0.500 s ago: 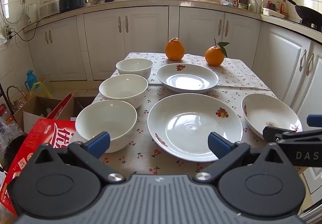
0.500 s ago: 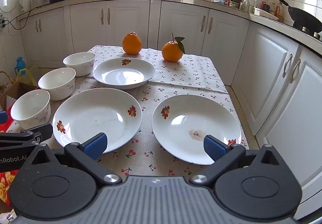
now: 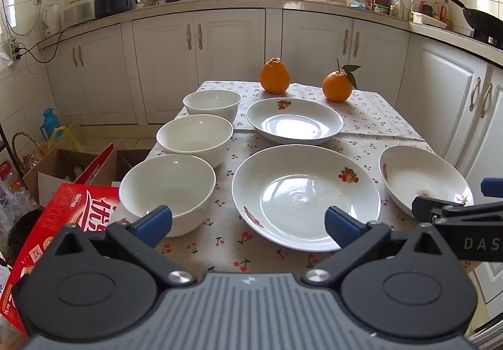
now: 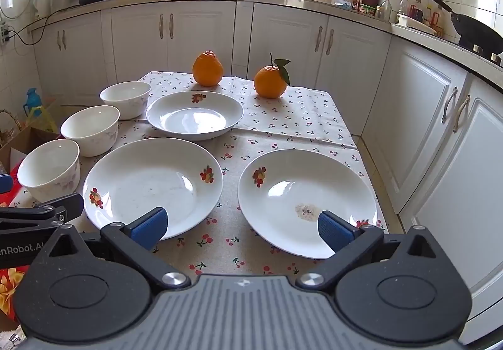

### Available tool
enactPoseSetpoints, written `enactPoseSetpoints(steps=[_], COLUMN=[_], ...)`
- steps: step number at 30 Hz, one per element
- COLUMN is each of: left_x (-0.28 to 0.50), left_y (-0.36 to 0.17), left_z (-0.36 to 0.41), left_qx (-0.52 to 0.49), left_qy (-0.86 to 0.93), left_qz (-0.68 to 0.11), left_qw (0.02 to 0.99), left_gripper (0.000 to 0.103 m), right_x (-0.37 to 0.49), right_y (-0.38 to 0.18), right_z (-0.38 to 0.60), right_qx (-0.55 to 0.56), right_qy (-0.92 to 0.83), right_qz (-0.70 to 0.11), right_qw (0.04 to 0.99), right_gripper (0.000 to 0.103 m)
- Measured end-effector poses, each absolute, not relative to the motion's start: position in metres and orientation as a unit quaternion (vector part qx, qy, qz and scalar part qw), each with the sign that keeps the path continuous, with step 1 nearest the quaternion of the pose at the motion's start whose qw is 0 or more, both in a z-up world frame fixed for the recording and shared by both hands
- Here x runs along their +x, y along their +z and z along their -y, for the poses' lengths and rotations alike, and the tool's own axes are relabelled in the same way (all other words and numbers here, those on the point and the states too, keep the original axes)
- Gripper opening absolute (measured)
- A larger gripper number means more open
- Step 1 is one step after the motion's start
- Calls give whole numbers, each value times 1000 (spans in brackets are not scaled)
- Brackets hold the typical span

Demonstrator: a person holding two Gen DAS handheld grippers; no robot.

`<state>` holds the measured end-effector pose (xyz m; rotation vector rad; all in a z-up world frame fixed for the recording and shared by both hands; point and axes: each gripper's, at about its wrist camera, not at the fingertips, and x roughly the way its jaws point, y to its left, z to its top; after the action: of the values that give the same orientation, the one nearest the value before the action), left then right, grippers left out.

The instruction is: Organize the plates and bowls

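Left gripper (image 3: 248, 222) and right gripper (image 4: 241, 225) both spread wide, empty, above plates (image 4: 151, 183) and bowls (image 3: 166, 186).

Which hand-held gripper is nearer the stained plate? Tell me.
Right. The right hand-held gripper hangs open at the stained plate, one finger over its near rim. The left hand-held gripper is off to that plate's left, between a bowl and the middle plate.

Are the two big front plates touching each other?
Apart. The right wrist view shows tablecloth between the middle plate and the right plate.
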<state>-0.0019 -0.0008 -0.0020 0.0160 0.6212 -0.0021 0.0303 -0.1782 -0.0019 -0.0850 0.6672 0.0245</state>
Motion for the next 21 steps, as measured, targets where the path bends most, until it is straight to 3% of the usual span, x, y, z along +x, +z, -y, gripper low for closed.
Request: enactPoseSetpoints(steps=[21], left_x=[-1], left_y=[-4], left_z=[-1], left_qx=[8], left_qy=[2], left_qz=[-305], left_qw=[952], left_gripper=[102], right_x=[30], right_y=[0], right_z=[178], right_qx=[-42], right_qy=[14], right_qz=[-324], right_qw=[945], right_gripper=[103])
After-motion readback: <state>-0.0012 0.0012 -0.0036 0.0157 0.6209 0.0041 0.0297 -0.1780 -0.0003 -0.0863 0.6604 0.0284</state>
